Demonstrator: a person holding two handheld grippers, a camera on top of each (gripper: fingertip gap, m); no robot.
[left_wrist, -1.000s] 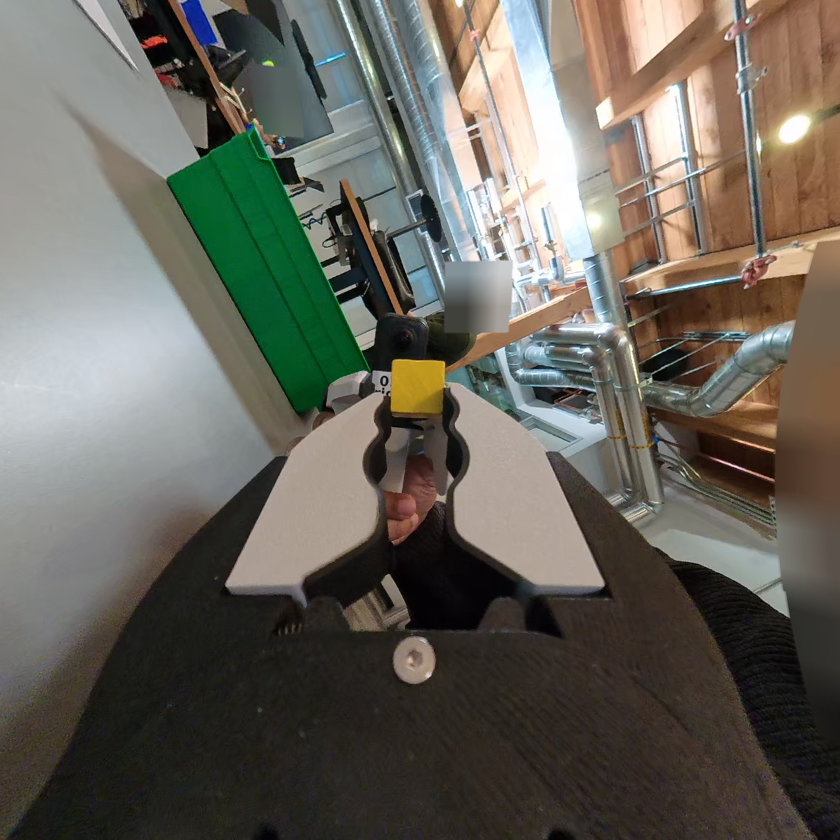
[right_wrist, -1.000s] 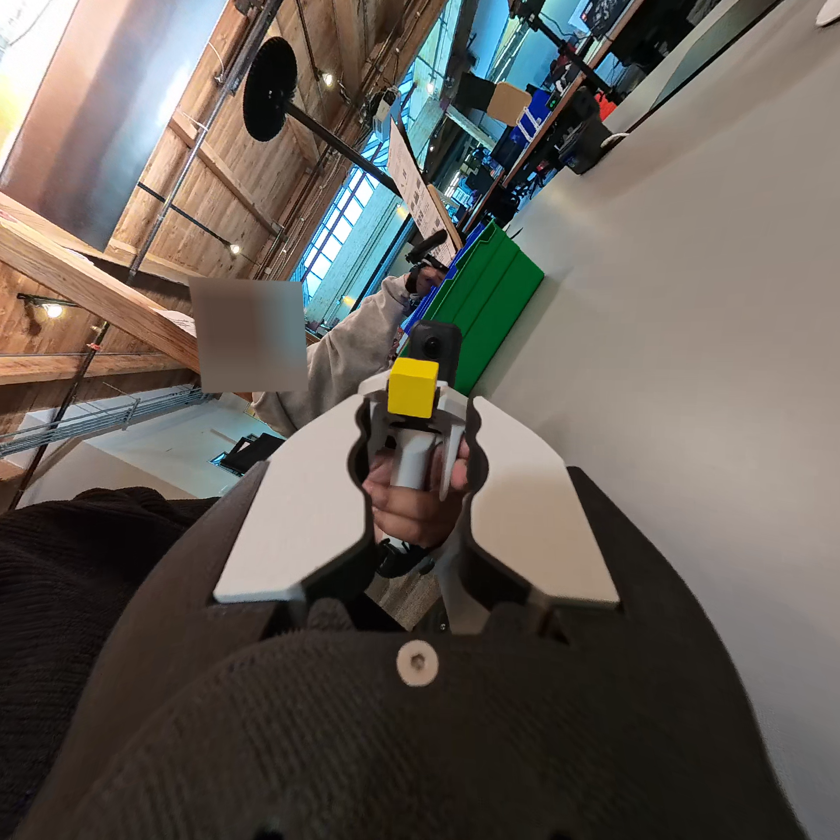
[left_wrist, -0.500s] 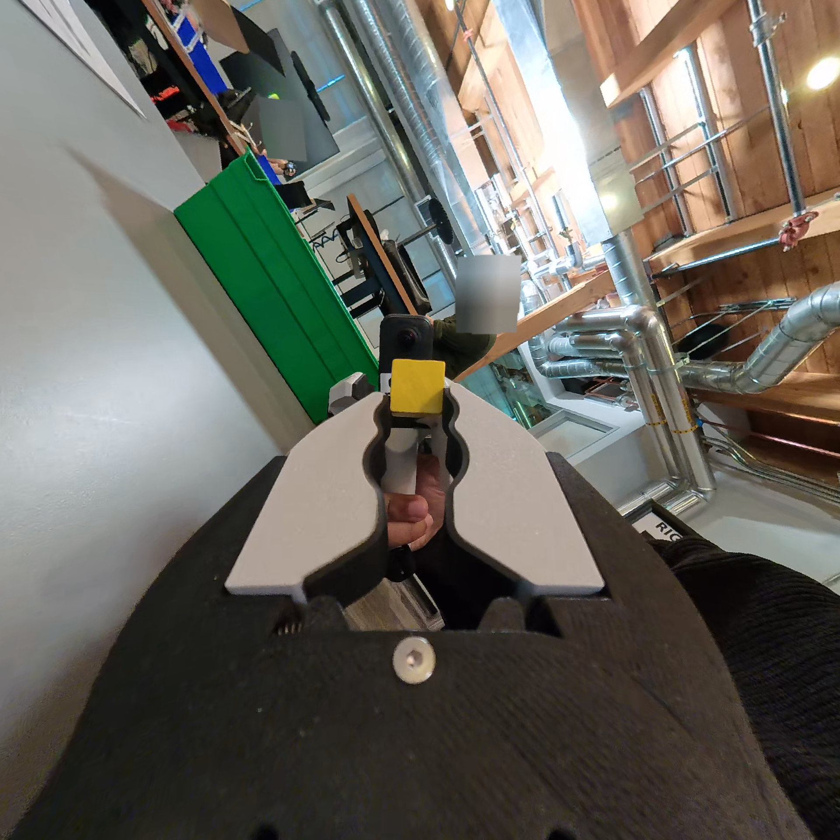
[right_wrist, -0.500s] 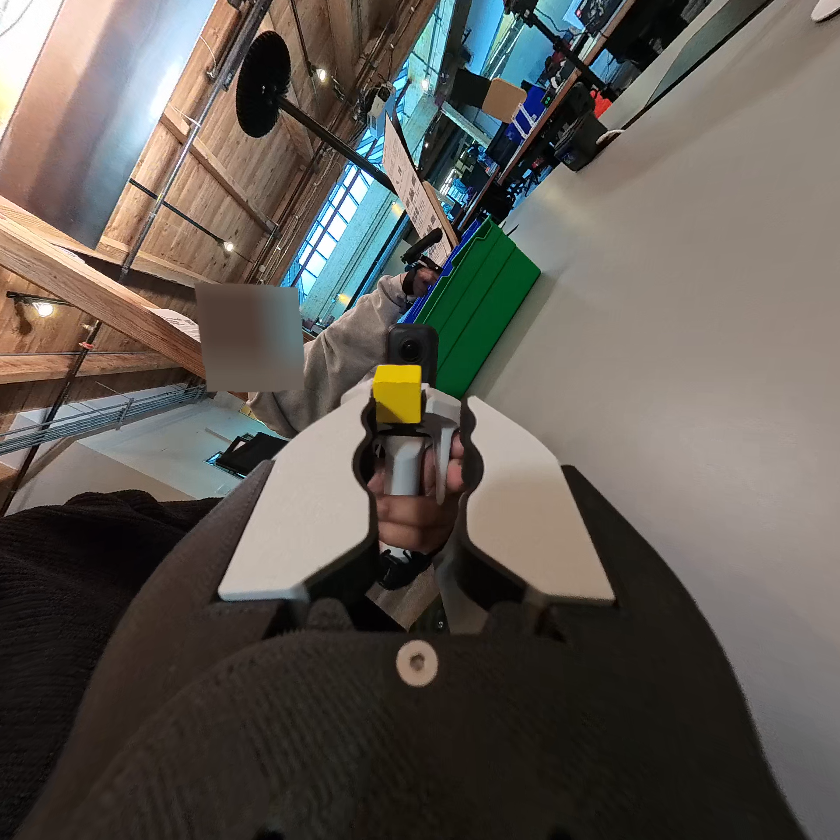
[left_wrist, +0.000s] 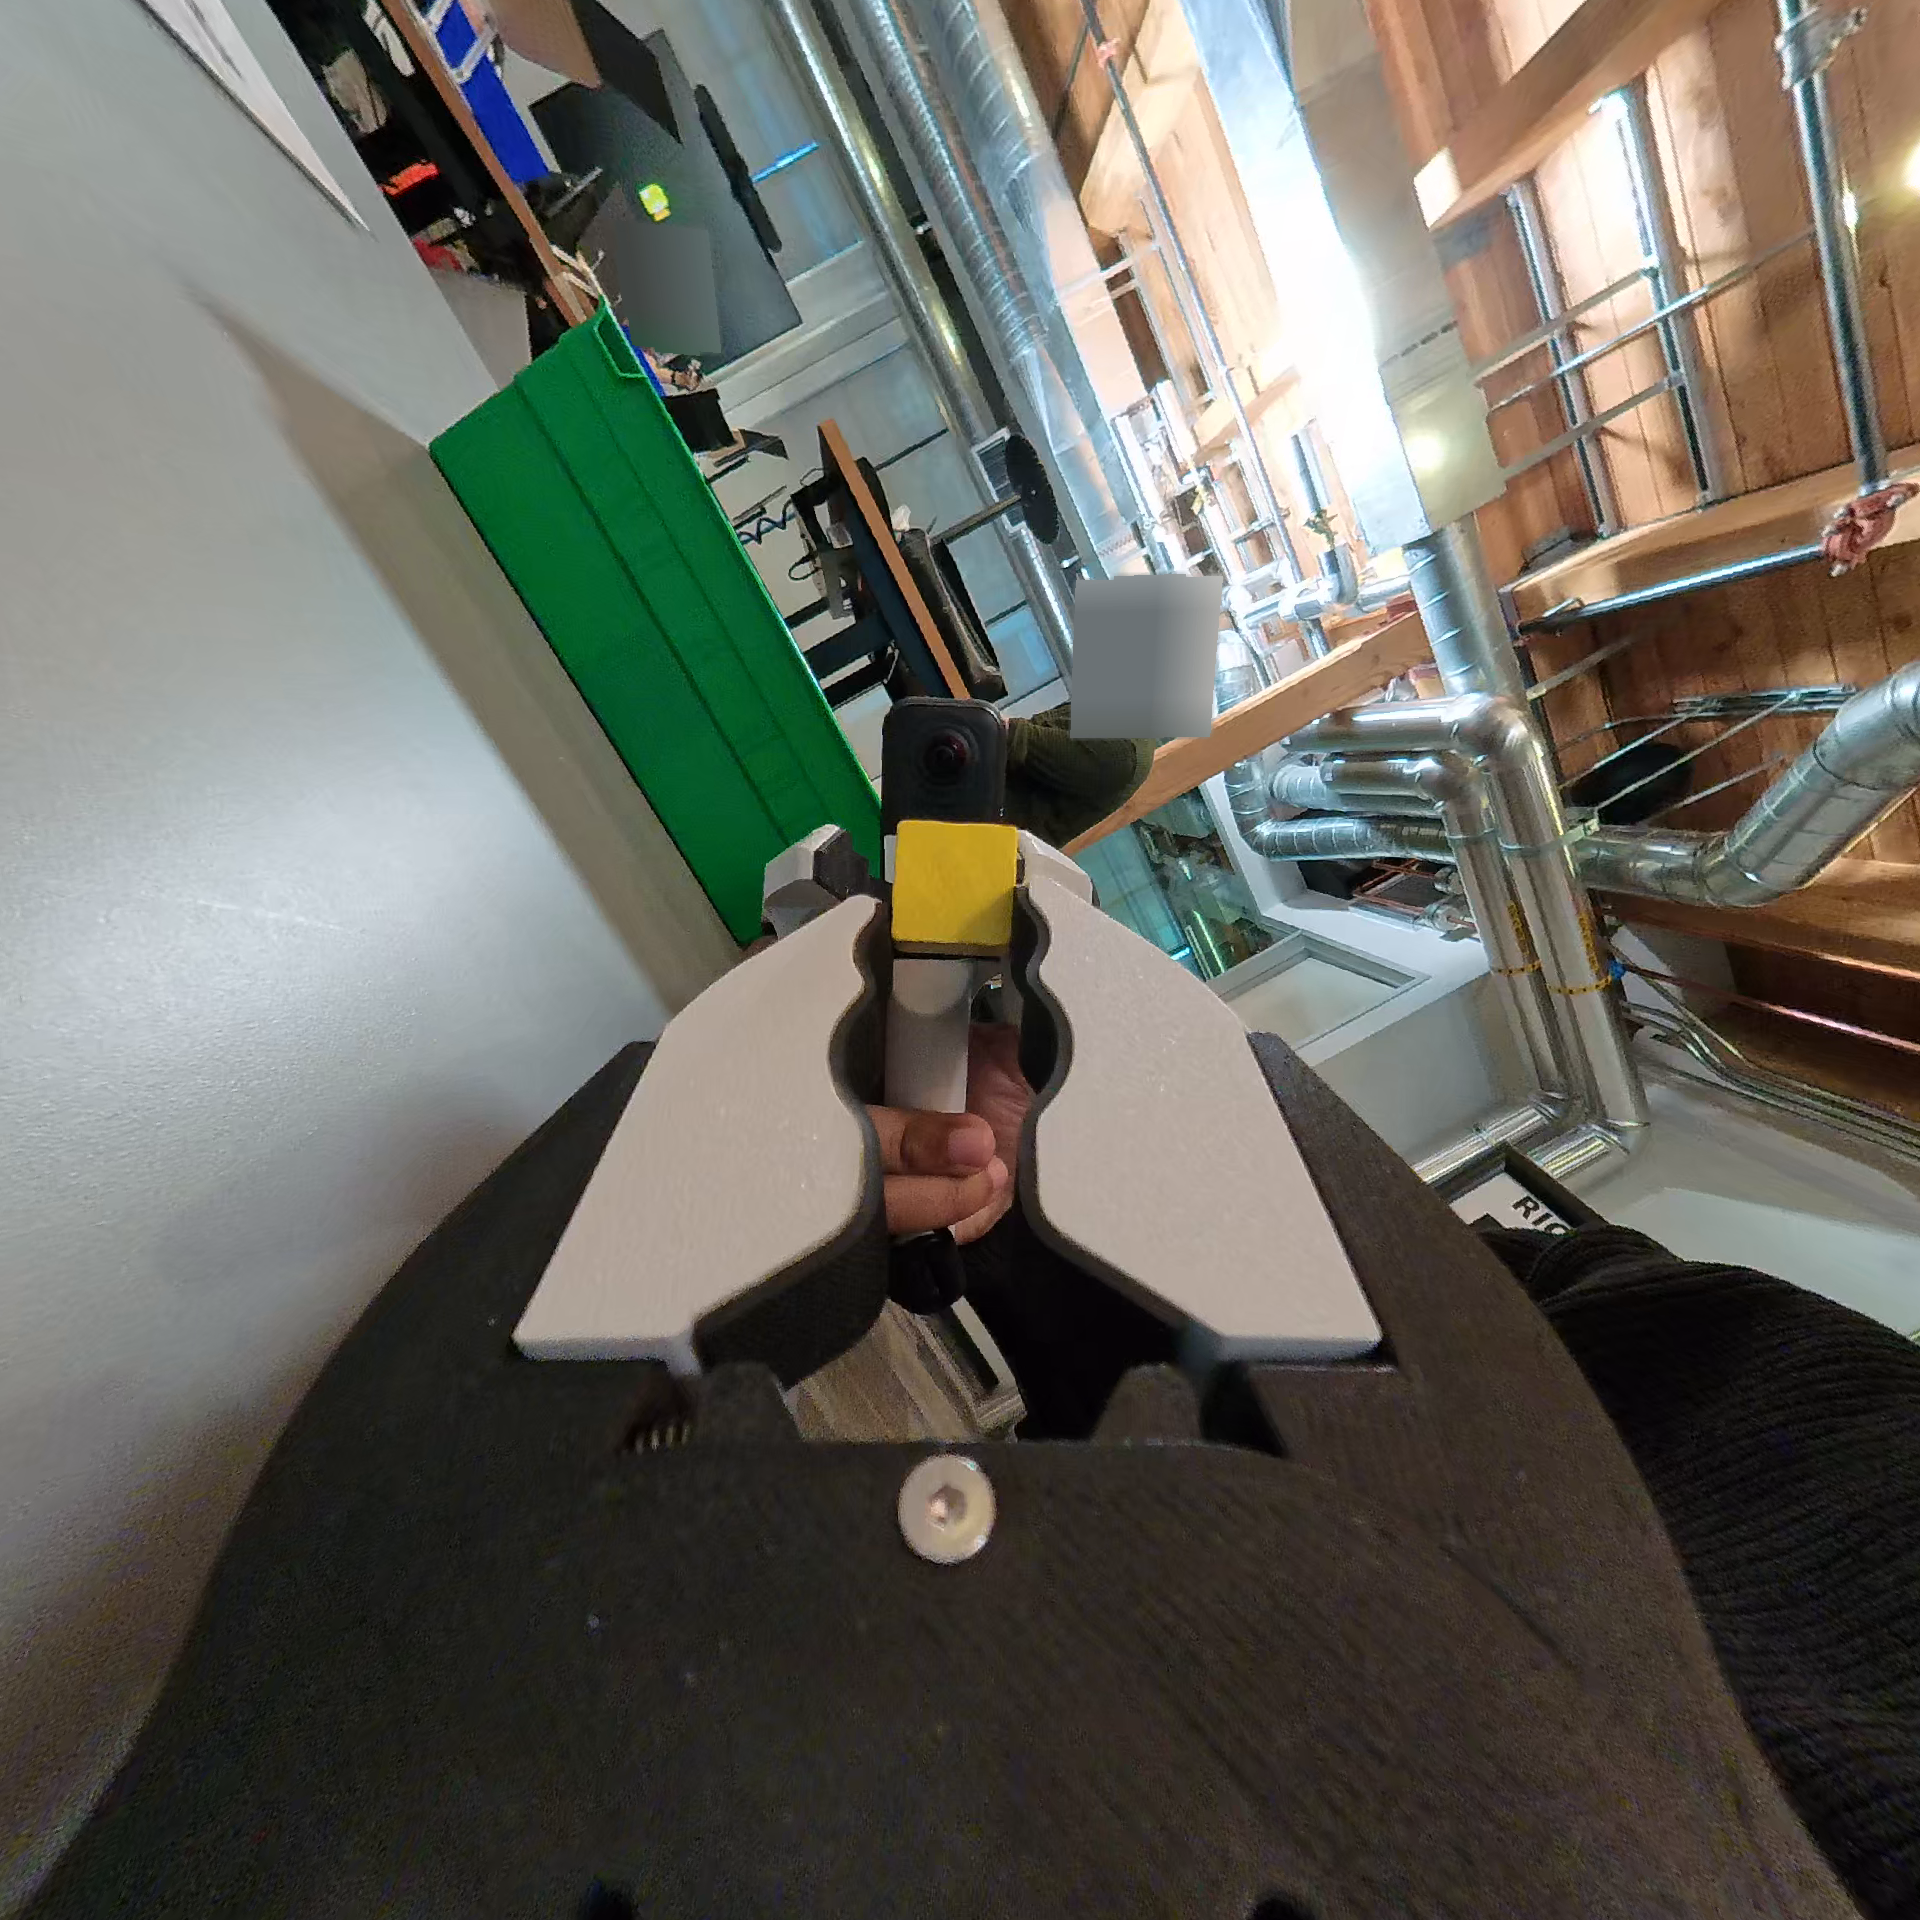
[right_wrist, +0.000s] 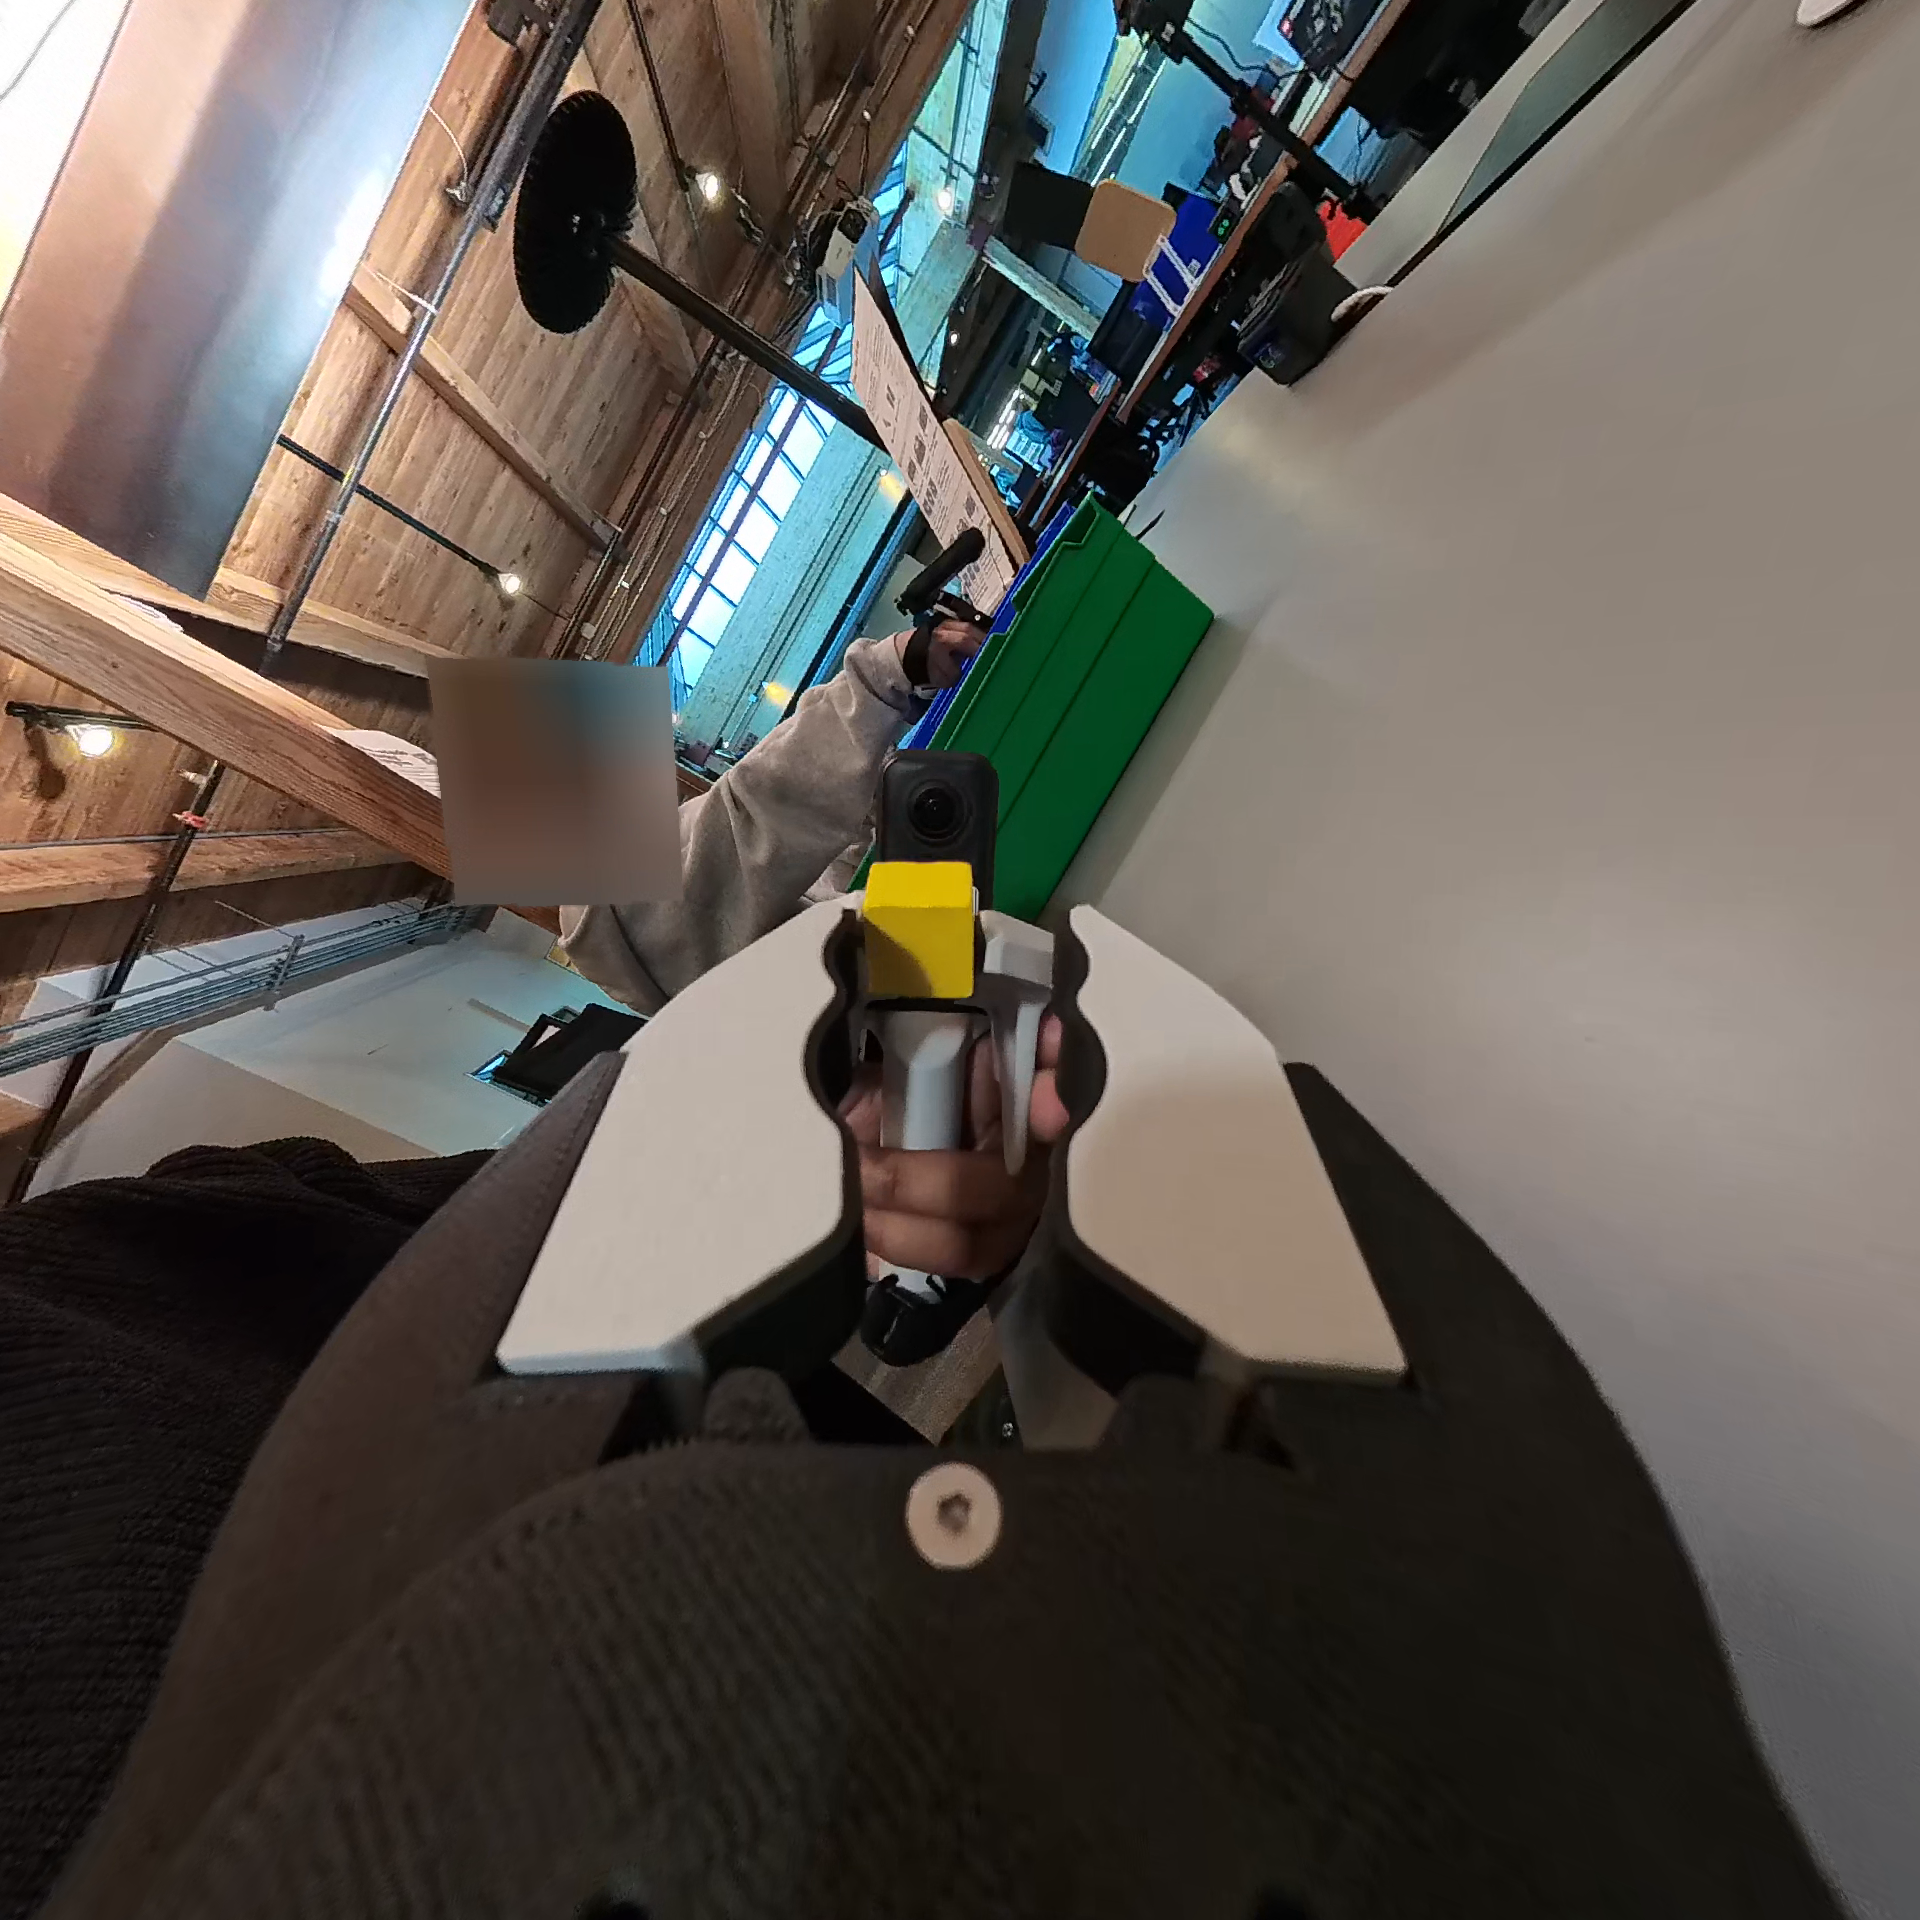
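Left wrist view: left gripper (left_wrist: 952, 914) pinches a yellow cube (left_wrist: 953, 885) between its tips, held in the air. Facing it, the right gripper (right_wrist: 951, 951) meets the same cube (right_wrist: 921, 942); whether it grips is unclear (cube sits off-centre in its gap). 1 green bin (left_wrist: 655, 665) stands on the grey counter (left_wrist: 208, 831) near its edge.

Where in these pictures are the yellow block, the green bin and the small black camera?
yellow block (left_wrist: 954, 883), left wrist view, middle of its facing side.
green bin (left_wrist: 644, 644), left wrist view, its ribbed side wall.
black camera (right_wrist: 938, 805), right wrist view, on its lens, just beyond the block.
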